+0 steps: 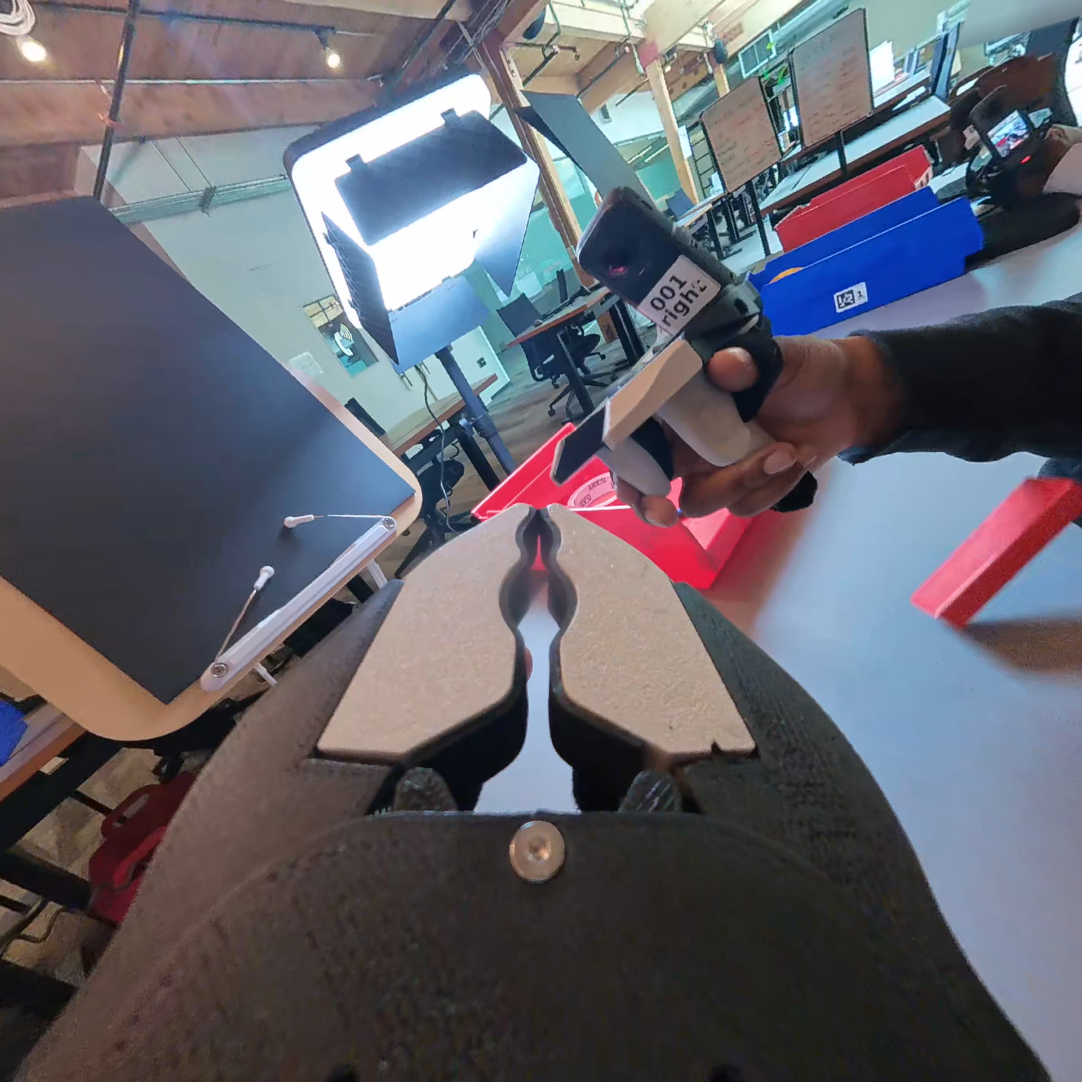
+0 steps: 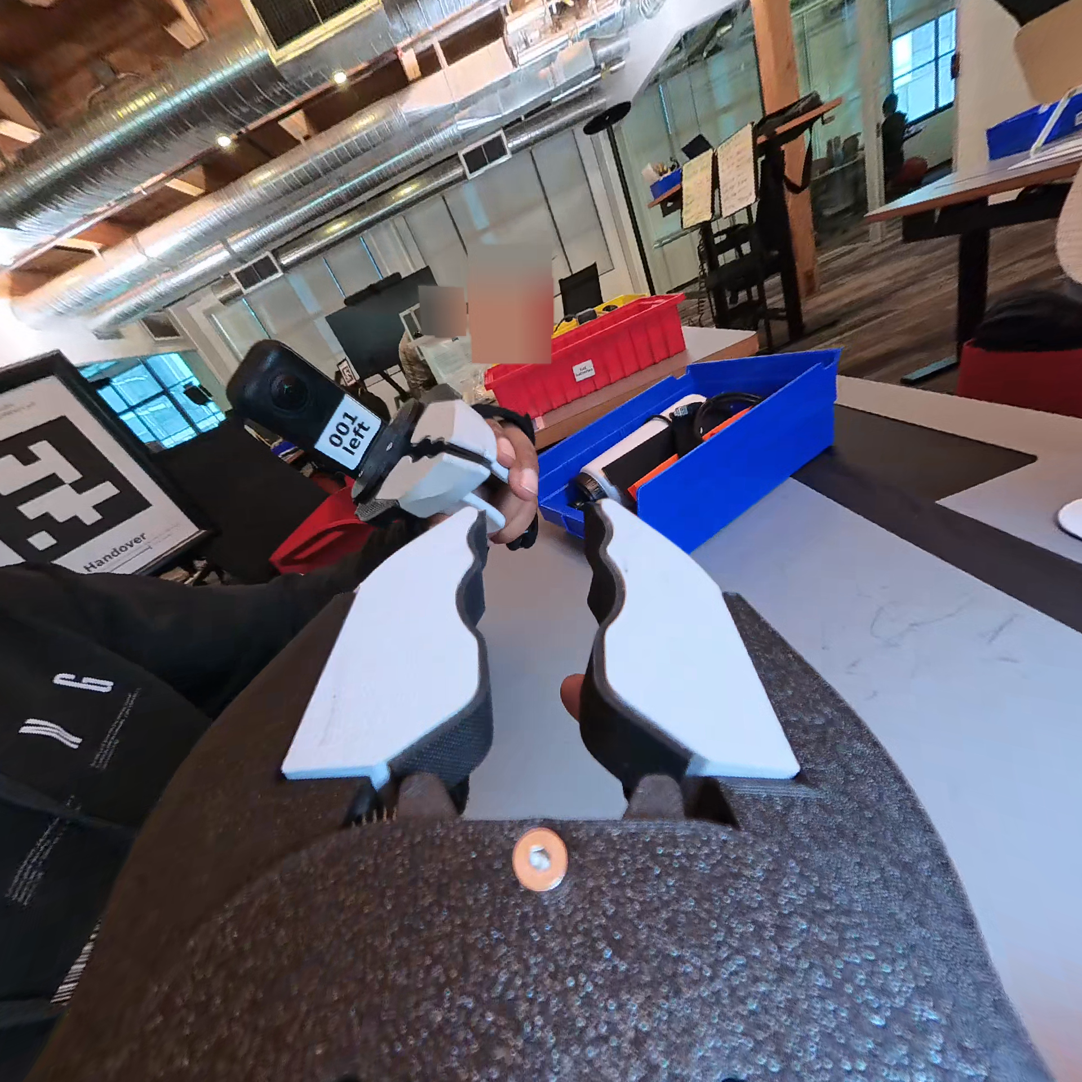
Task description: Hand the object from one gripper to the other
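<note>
2 claws (image 1: pixel 541 515) (image 2: pixel 536 515), 2 red bins (image 1: pixel 661 538) (image 2: pixel 615 351), 1 blue bin (image 2: pixel 732 468).

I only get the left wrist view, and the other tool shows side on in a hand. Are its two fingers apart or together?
Observer: Apart. In the right wrist view the right gripper is open and holds nothing.
Operator: What is inside the blue bins? I see only their outsides.
Observer: One blue bin just ahead of that gripper holds a white gadget and an orange piece.
Operator: Anything else I miss?
Observer: A framed sign with a black-and-white square pattern stands on the left.
</note>
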Demonstrator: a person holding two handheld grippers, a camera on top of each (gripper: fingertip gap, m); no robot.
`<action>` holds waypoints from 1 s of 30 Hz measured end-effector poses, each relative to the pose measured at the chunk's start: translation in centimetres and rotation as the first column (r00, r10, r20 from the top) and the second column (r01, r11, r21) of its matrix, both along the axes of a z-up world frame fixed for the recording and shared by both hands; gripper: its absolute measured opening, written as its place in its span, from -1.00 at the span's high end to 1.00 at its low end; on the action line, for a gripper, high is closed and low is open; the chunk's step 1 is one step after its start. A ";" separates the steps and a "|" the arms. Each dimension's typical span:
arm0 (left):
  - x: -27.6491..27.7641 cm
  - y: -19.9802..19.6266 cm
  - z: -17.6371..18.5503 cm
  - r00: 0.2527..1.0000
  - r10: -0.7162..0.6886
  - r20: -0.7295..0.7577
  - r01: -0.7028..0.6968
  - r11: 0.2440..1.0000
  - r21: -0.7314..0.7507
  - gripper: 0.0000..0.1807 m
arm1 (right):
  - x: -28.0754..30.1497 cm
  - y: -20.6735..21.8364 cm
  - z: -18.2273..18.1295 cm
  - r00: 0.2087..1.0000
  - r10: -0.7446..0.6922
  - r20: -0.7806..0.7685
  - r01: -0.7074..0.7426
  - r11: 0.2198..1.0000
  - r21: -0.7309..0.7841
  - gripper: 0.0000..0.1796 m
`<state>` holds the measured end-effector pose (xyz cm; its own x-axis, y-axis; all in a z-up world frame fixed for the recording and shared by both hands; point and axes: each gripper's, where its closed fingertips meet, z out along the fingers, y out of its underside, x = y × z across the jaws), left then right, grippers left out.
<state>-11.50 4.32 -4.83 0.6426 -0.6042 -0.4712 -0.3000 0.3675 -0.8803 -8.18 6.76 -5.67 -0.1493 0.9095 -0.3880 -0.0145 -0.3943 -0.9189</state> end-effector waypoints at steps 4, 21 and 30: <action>0.4 0.0 -0.5 1.000 -0.007 -0.014 0.006 1.000 -0.024 1.00 | -0.1 -0.2 0.1 1.000 -0.001 0.007 0.000 1.000 0.026 0.64; -1.1 1.7 -1.2 0.995 0.047 0.092 -0.025 0.973 -0.230 0.75 | -0.3 -2.1 1.3 0.995 -0.049 0.091 0.022 0.959 0.282 0.64; -5.0 0.5 -4.1 0.967 0.171 0.188 -0.075 0.898 -0.433 0.52 | 5.2 -2.7 -3.9 0.882 -0.202 0.426 -0.069 0.839 0.540 0.49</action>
<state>-16.46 4.77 -8.92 0.7812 -0.6233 -0.0333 -0.1040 -0.0773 -0.9916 -3.01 4.02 -9.60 -0.0131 0.9892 0.1463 0.4433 0.1369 -0.8858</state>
